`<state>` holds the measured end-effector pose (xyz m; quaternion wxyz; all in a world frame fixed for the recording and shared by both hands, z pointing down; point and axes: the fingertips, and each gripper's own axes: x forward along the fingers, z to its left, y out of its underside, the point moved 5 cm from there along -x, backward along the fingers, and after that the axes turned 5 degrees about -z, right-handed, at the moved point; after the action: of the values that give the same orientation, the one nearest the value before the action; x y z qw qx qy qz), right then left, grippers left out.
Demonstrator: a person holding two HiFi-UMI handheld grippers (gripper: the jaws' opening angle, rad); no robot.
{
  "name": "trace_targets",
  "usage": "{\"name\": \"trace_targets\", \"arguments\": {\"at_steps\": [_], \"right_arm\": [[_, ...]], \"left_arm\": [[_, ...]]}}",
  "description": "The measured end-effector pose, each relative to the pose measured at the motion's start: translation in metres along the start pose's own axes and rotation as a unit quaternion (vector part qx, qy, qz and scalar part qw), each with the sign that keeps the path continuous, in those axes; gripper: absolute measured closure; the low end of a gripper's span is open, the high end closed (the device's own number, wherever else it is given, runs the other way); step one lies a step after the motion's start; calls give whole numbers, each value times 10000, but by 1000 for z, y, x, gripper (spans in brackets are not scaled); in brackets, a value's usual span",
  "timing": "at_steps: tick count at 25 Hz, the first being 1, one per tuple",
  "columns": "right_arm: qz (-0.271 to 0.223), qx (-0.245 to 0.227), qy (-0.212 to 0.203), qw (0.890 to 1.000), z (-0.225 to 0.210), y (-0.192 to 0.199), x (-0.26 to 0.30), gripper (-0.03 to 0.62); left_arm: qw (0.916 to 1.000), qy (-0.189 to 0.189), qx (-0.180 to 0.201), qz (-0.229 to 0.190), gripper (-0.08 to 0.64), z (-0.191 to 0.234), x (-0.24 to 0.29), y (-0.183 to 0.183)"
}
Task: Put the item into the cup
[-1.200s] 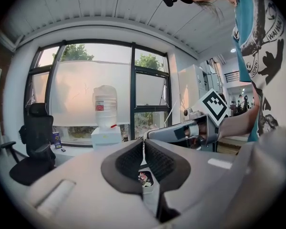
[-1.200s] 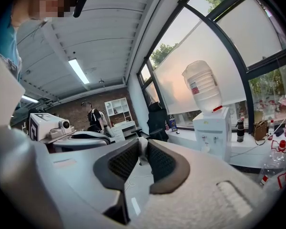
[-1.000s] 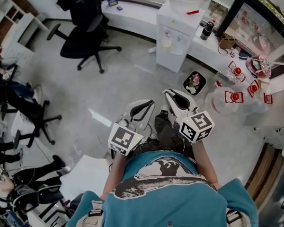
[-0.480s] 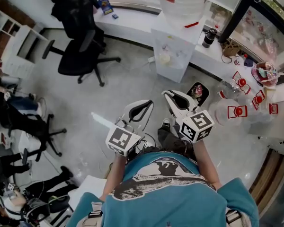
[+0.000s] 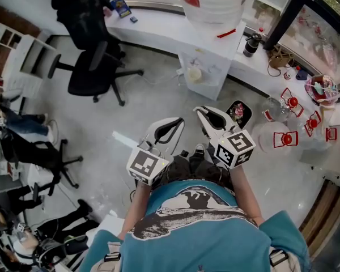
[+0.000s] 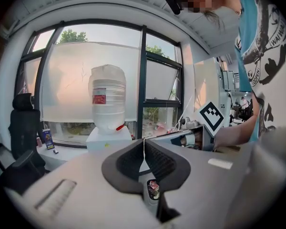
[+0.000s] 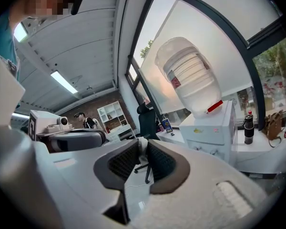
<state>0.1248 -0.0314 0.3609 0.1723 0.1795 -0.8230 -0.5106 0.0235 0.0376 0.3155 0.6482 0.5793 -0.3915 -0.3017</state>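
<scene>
I hold both grippers close in front of my body, pointing towards a white water dispenser (image 5: 207, 67). My left gripper (image 5: 178, 120) is shut, and in the left gripper view (image 6: 144, 140) its tips meet with nothing between them. My right gripper (image 5: 199, 110) is beside it. In the right gripper view (image 7: 142, 147) its pads stand a little apart, closed on a small pale item (image 7: 142, 146) whose shape I cannot make out. I cannot pick out a cup in any view.
A black bin (image 5: 233, 111) stands on the floor just beyond the grippers. Empty water jugs (image 5: 277, 132) with red handles lie at the right. A black office chair (image 5: 90, 67) is at the far left before a white counter (image 5: 158, 21). Seated people are at the left edge.
The view has shifted: the dispenser and counter sit closer and higher in the head view. Both grippers keep the same pose in front of my body, and their jaws look unchanged.
</scene>
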Motion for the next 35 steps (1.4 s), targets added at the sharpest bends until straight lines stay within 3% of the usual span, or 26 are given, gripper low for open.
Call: {"name": "trace_targets", "arguments": {"at_steps": [11,16,25,35], "right_arm": [[-77,179,163,9997,-18,-1,0,532],[-123,230,378,9989,-26,-1,3,532],[-182,326,894,9953,-42,1,43,532],[-187,483,1643,9851,-65,9,106,532]], "left_arm": [[9994,124,-44,319,548,2,20,-1],[9992,315,10,261,548,14,27,4],[9967,724,-52,368,548,73,45,9],[9865,1544,102,540,548,148,76,19]]}}
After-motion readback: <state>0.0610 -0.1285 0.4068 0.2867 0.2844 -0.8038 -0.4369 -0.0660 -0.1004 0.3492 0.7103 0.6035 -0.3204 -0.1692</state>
